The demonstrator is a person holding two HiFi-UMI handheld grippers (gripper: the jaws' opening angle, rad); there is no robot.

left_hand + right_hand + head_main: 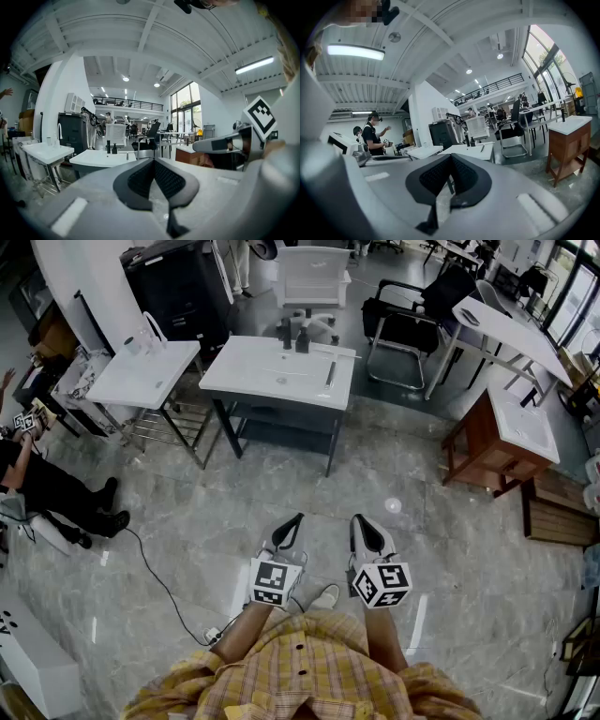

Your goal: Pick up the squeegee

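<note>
A: Status, left to right?
B: Left edge: seated person in black [56, 491]. Upper left: small white desk [141, 381]. Upper centre: bigger white desk [253, 367], with two dark bottles [302, 338] at its far edge.
A: And the squeegee [330, 374]?
B: It looks like the thin dark bar lying flat on the right part of the bigger white desk, apart from the bottles. Nothing is touching it, and it's well away from both claws.
A: Claws?
B: Lower centre, side by side above the grey floor [187, 521], both pointing toward that desk. The left claw [297, 519] is fully closed, pads together, nothing between them. The right claw [359, 519] is the same: tips pinched together, empty.
A: Further right?
B: Black chair [412, 324], upper right. Wooden cabinet [492, 442] at the right edge.
</note>
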